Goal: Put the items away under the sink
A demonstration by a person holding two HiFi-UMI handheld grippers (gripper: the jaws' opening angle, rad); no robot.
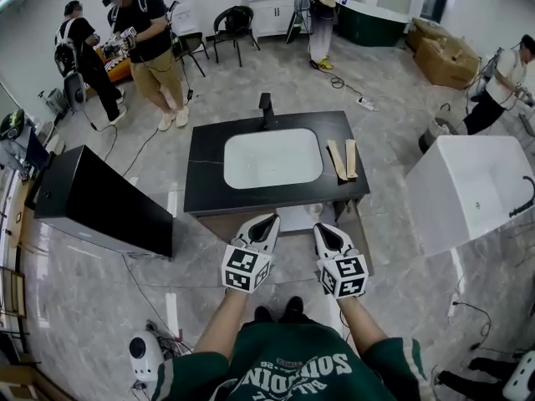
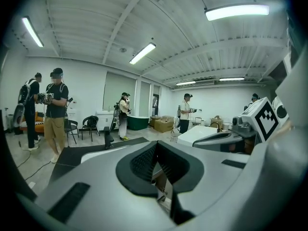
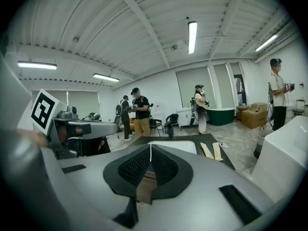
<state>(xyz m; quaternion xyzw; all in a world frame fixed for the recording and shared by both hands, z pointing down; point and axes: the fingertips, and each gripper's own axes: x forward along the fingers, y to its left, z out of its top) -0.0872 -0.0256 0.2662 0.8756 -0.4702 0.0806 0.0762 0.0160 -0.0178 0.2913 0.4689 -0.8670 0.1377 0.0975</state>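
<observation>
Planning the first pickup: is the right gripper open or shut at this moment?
Shut. The right gripper shows its jaw tips touching in its own view, with nothing held between them.

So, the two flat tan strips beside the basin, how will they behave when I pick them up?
The strips look thin and flat, so probably light and fairly stiff. Lying flush on the smooth dark countertop, they may slide rather than lift; unlikely to roll.
</observation>
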